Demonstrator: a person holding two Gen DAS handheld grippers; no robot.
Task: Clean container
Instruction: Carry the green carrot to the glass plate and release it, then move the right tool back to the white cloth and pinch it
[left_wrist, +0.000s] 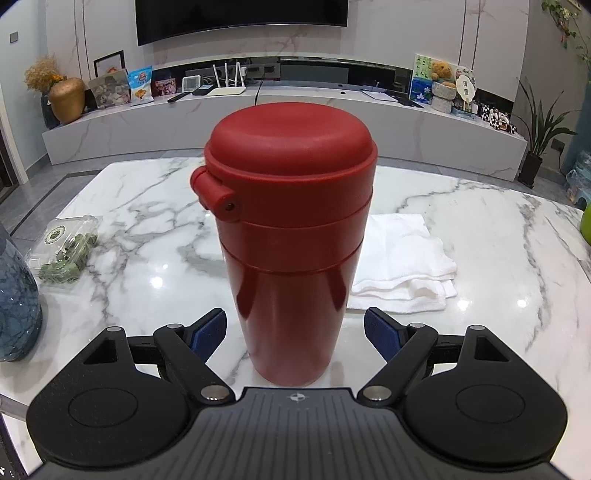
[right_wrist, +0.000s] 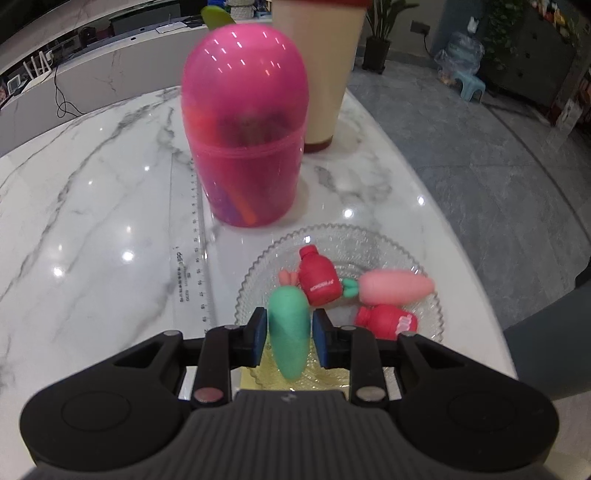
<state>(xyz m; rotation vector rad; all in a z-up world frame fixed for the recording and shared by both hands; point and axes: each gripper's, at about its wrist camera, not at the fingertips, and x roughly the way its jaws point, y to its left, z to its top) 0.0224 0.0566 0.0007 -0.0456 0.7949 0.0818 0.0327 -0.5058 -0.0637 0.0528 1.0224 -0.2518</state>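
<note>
My left claw (left_wrist: 295, 332) stands open around the base of the red flask (left_wrist: 291, 236), lid on, upright mid-counter with a white towel (left_wrist: 402, 266) just behind. My right claw (right_wrist: 289, 334) straddles a green toy carrot (right_wrist: 290, 332) over the glass plate (right_wrist: 369, 240) near the counter's right edge; grip unclear. I judge flask-grasping comes next

At eleven o'clock from my right jaws, a clear ruler (right_wrist: 195, 258) on the table shows scale numbers up to about 20; its printed brand line is too blurred to read.
</note>
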